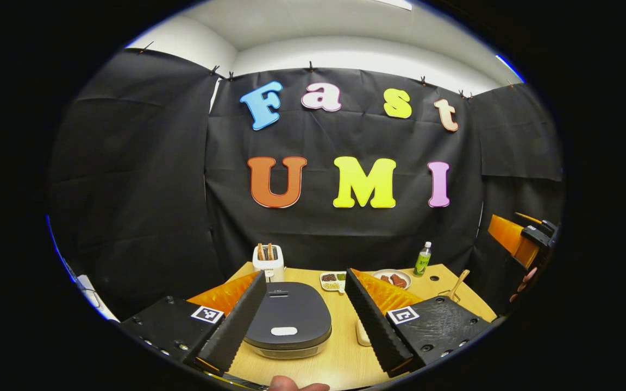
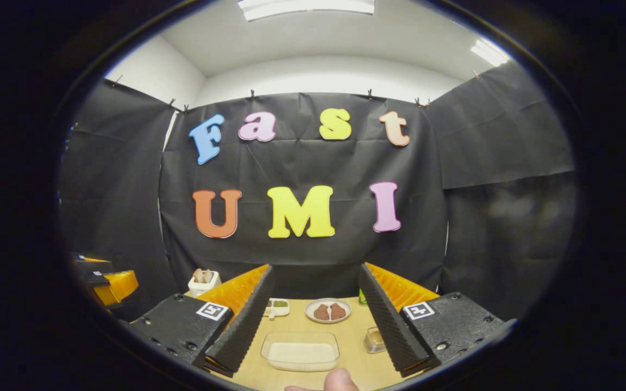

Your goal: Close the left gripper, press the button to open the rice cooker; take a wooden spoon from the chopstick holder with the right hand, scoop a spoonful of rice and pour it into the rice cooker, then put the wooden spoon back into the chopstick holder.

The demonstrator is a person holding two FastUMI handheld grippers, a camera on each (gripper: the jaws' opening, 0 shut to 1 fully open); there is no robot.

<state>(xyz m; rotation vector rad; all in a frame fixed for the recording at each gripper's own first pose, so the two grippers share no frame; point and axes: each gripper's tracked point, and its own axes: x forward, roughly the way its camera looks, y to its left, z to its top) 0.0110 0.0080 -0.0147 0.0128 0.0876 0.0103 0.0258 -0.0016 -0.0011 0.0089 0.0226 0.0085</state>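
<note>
The rice cooker [image 1: 287, 323] sat lid-down on the table [image 1: 340, 358], between my left gripper [image 1: 306, 317]'s spread fingers — I judged these should press together first, then come down squarely on its pale button [image 1: 284, 330]. My right gripper [image 2: 313, 320] hung wide apart, holding nothing, above the rice dish [image 2: 300, 351]; the wooden spoon [image 1: 458, 285] stood at the far right.
</note>
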